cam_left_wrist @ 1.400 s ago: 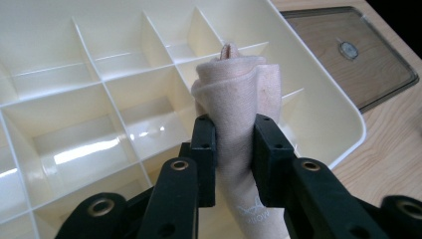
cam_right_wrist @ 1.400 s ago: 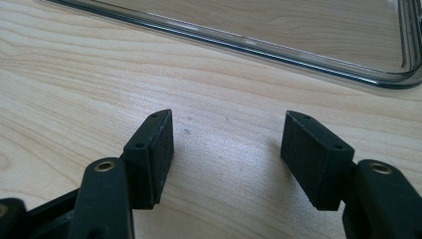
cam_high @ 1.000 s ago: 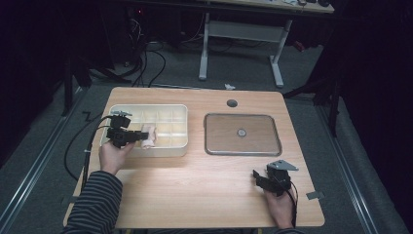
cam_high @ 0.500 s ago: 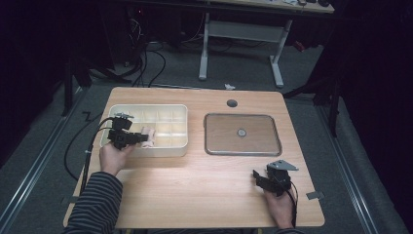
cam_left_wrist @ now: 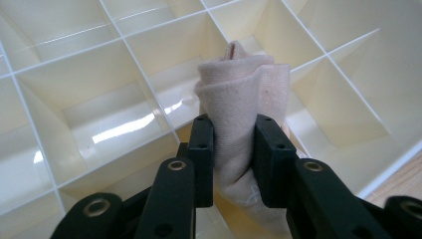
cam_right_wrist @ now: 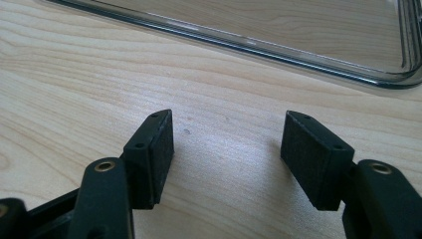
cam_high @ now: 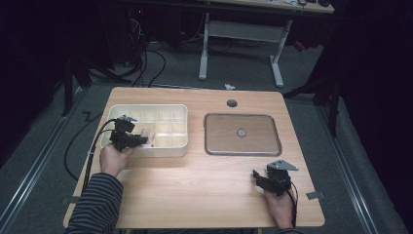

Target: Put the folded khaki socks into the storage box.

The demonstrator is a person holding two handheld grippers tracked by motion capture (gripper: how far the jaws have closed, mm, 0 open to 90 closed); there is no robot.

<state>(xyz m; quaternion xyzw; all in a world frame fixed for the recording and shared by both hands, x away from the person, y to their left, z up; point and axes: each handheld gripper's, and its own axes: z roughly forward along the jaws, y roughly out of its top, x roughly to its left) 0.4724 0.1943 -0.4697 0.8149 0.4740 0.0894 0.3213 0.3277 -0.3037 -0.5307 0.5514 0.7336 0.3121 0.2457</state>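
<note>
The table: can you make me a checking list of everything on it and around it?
Surface: wooden table, bare between the things.
Job's things: rolled beige cloth over a cell of the cream divided box.
Clutter: clear lid lying flat beside the box.
Grippers: left gripper shut on the cloth; right gripper open, low over the wood.
Cables: black cable trailing from the left gripper off the table edge.
Surroundings: dark room, grey floor, another desk's legs behind, loose cords on the floor.
</note>
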